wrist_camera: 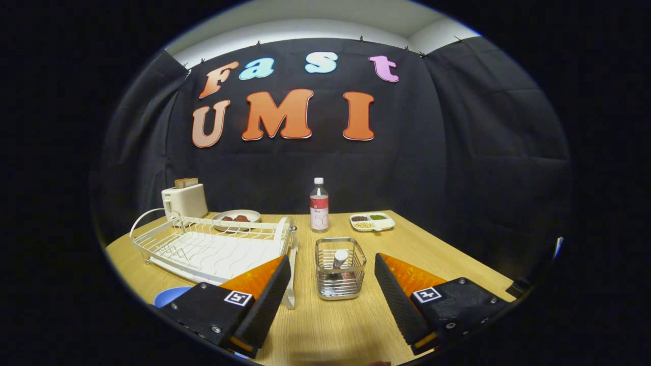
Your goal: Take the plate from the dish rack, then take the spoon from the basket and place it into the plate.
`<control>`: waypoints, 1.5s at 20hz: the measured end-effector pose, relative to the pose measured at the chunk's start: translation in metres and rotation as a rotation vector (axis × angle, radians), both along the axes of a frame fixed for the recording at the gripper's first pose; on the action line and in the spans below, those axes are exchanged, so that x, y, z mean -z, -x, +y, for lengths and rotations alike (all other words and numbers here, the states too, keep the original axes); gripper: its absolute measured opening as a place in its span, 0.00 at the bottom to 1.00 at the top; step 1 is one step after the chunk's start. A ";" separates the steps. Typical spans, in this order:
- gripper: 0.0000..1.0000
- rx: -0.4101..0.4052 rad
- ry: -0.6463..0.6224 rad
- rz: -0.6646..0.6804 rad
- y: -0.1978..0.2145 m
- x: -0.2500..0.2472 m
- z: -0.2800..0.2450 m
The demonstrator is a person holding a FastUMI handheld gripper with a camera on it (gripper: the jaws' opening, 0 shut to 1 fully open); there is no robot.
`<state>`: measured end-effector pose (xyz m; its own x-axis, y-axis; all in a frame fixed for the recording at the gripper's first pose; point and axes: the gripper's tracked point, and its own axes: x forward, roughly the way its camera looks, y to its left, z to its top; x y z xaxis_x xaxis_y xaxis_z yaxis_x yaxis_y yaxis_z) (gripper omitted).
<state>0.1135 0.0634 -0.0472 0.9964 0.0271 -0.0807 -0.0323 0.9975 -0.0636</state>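
Observation:
My gripper [333, 264] is open, its two fingers spread wide above the wooden table with nothing between them. Just ahead, in the gap between the fingertips, stands a metal wire basket [339, 268] with a spoon [339, 259] upright in it, its pale handle end up. A white wire dish rack [213, 246] lies to the left, partly behind the left finger. A blue plate [172, 295] lies flat on the table in front of the rack, mostly hidden behind the left finger's base.
Behind the rack stand a white toaster [184, 201] and a dish with dark food [236, 217]. A bottle [319, 204] stands beyond the basket, a divided white tray [372, 221] to its right. The table's edge [457, 249] runs along the right.

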 end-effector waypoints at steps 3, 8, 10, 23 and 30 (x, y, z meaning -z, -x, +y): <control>0.99 -0.011 0.001 -0.029 -0.019 -0.003 -0.001; 0.99 0.003 -0.041 -0.013 -0.045 0.006 -0.010; 0.88 -0.002 -0.055 0.014 -0.049 0.016 -0.011; 0.07 -0.022 -0.080 0.017 -0.053 0.010 -0.009; 0.07 -0.026 -0.055 -0.043 -0.029 -0.031 -0.008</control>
<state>0.1427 0.0556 -0.0167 0.9978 0.0558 -0.0350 -0.0561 0.9984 -0.0104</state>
